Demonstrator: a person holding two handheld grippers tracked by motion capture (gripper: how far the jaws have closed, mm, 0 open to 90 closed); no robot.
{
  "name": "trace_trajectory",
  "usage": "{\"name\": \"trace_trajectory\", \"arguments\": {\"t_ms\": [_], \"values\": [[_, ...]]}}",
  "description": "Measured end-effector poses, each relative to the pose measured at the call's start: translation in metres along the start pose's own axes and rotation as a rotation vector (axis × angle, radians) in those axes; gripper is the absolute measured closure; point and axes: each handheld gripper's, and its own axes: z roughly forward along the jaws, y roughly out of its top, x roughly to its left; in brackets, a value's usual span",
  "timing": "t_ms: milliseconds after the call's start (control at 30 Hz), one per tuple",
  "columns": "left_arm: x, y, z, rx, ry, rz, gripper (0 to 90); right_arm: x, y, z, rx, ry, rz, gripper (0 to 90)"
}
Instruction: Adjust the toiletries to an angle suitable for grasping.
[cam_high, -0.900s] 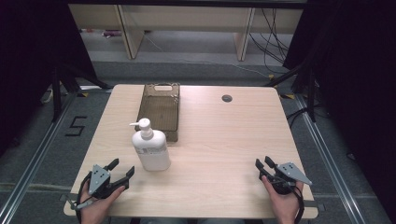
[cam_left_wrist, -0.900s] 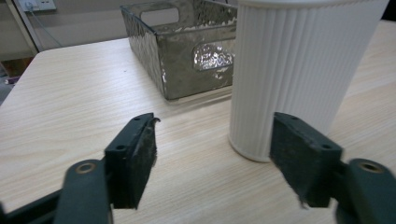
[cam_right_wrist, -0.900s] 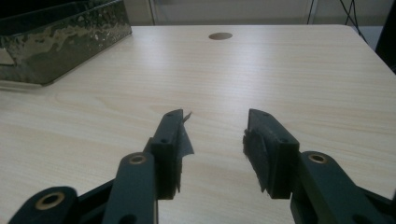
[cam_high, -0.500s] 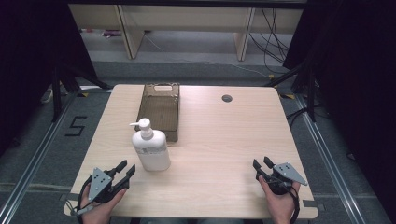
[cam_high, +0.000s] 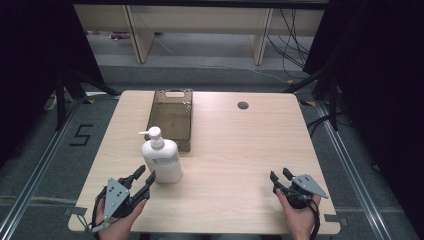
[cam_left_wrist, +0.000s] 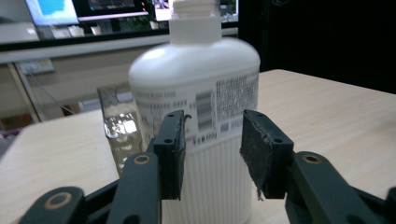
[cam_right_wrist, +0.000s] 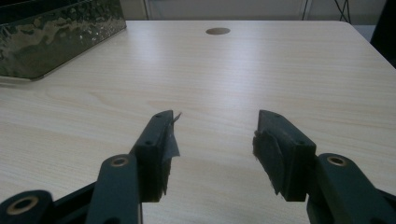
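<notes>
Left gripper (cam_high: 144, 181) of mine sits at the near left of the table (cam_high: 235, 150) in the high view, jaws spread and aimed at the white pump bottle (cam_high: 161, 159), the tips just short of its near side. A second ago that hand lay further back toward the near edge; it has crept up to the bottle, so I judge the reach nearly done and the grasp next. The bottle stands upright, just in front of the brown tray (cam_high: 171, 120) that lies toward the far left. At the near right my right gripper (cam_high: 280, 179) rests well apart from both, jaws parted, much where it was.

From the left gripper view, the bottle (cam_left_wrist: 196, 107) stands close ahead of my gripper (cam_left_wrist: 212, 156); its pads (cam_left_wrist: 173, 149) press on nothing.

Through the right gripper view, my gripper (cam_right_wrist: 215, 154) gapes over bare wood, a tray corner (cam_right_wrist: 51, 39) at far left.
</notes>
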Motion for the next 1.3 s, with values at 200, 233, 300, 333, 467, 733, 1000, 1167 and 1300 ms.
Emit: {"name": "trace_trajectory", "arguments": {"t_ms": [200,233,300,333,467,733,1000,1167,1300], "values": [[-0.004,0.012,0.005,-0.009,0.012,0.018,52.2,0.001,0.0,0.0,0.013,-0.004,0.007,47.1],[-0.005,0.013,0.006,-0.011,0.018,0.018,51.3,0.002,0.0,0.0,0.011,-0.005,0.005,47.0],[-0.006,0.015,0.008,-0.01,0.021,0.012,49.7,0.002,0.0,-0.001,0.023,-0.016,0.01,46.6],[-0.006,0.017,0.009,-0.015,0.02,0.003,48.6,0.002,0.0,0.0,0.011,-0.005,0.015,46.5],[-0.008,0.026,0.014,-0.033,0.03,0.001,45.7,0.0,0.0,0.002,0.017,0.009,-0.006,46.3],[-0.01,0.03,0.02,-0.008,0.048,0.012,55.4,-0.001,0.001,0.002,0.014,0.002,-0.018,45.7],[-0.008,0.024,0.024,0.04,0.079,0.006,79.4,-0.001,0.001,0.002,0.017,-0.003,-0.029,45.6],[-0.006,0.022,0.026,0.056,0.083,0.001,82.1,-0.001,0.001,0.001,0.028,0.006,-0.015,45.4],[-0.004,0.023,0.027,0.065,0.089,-0.006,81.8,0.002,0.0,0.001,0.029,0.008,0.028,45.2]]}}
